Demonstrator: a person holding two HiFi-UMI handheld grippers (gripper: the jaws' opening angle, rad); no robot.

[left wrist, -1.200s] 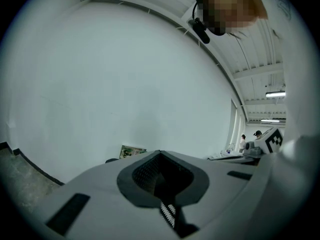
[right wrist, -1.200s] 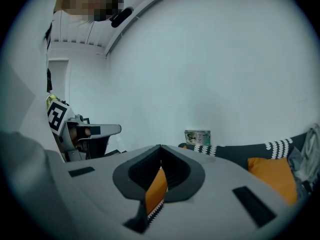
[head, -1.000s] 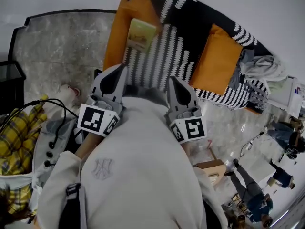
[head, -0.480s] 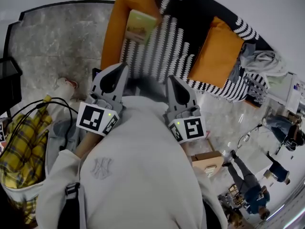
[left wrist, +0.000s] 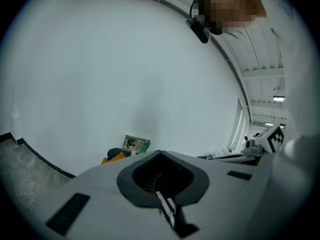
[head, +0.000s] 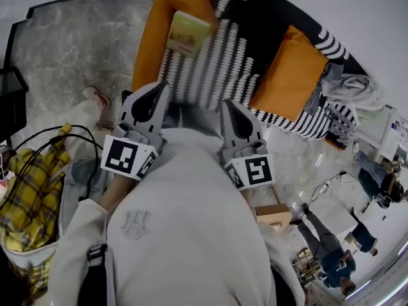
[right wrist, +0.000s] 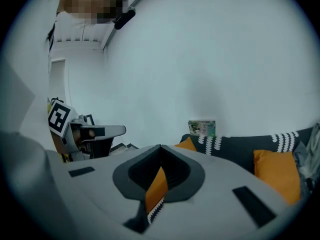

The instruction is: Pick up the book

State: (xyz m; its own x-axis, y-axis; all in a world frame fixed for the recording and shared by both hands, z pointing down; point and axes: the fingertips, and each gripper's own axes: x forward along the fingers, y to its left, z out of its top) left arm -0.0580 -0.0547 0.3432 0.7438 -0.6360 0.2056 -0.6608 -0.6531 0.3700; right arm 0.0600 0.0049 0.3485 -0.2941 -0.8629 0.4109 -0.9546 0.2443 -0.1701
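A thin book (head: pixel 187 34) with a green and yellow cover leans upright at the back of a black-and-white patterned sofa (head: pixel 217 69), next to an orange cushion (head: pixel 153 37). My left gripper (head: pixel 160 88) and right gripper (head: pixel 228 107) are held side by side in front of my chest, short of the sofa and well apart from the book. Both are shut on nothing. In the left gripper view the book (left wrist: pixel 136 144) shows small just above the closed left gripper (left wrist: pixel 160 153). The right gripper view shows the book (right wrist: pixel 202 128) on the sofa back, beyond the closed right gripper (right wrist: pixel 161 146).
A second orange cushion (head: pixel 287 75) and grey clothes (head: pixel 347 85) lie on the sofa's right part. A yellow plaid cloth (head: pixel 25 190), black cables (head: pixel 57 139) and a white shoe (head: pixel 95 97) are on the marble floor (head: pixel 70 50) at left. People (head: pixel 325 247) stand at lower right.
Only my head view has drifted a little, so the sofa and floor things sit slightly shifted in the picture. Both grippers stay shut in the same place.
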